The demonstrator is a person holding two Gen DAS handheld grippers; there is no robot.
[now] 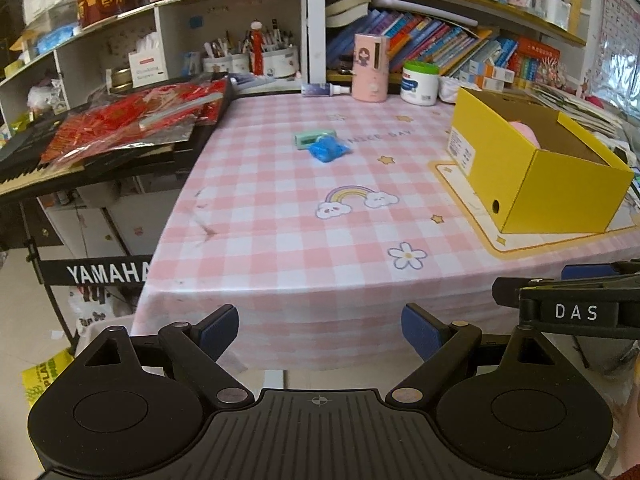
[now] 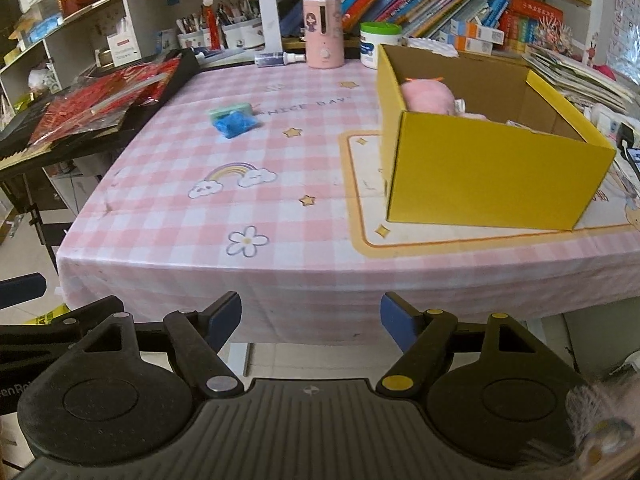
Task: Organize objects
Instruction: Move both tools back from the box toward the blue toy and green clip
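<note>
Two grippers, both held off the near edge of the table (image 1: 280,240), fingers spread wide and gripping nothing: left gripper (image 1: 320,330), right gripper (image 2: 311,320). One blue packet (image 1: 327,149), lying far across the pink checked cloth, touching a green case (image 1: 314,137) just behind it; both well apart from either gripper, ahead and slightly left of the right one. One yellow box (image 2: 492,176), open-topped, right side on a mat, holding a pink soft item (image 2: 430,98).
</note>
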